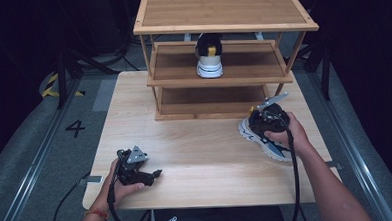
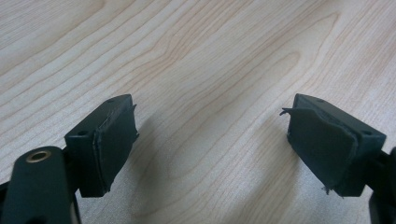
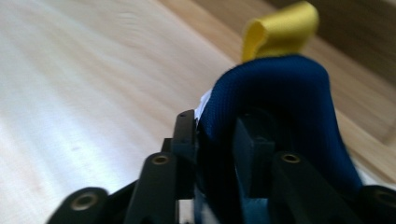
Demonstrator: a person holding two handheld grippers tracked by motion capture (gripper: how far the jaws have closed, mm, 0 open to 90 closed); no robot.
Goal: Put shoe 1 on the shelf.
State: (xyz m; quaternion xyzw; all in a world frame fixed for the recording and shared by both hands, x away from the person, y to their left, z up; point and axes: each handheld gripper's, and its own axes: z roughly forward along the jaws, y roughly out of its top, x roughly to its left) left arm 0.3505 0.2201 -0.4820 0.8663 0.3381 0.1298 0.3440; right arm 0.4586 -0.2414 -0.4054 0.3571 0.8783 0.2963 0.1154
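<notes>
While right gripper point(image 3: 215, 140) pinches sneaker's point(image 3: 280, 116) navy mesh collar, yellow loop point(image 3: 280, 28)

desk point(image 1: 201, 155) evenly lit from above, surroundings near black. soft shadows under the left gripper's fingers point(image 2: 109, 144). right gripper view blurred, far yellow tab point(image 3: 280, 28) out of focus, left desk glare.

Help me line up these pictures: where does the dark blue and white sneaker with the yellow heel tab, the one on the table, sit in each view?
High view: the dark blue and white sneaker lies right of centre on the light wooden table, under the right gripper.
Left gripper view: not in it.
Right gripper view: its blue collar fills centre-right, yellow heel tab on top.
Shared landmark: the table's pale wood grain.
</notes>
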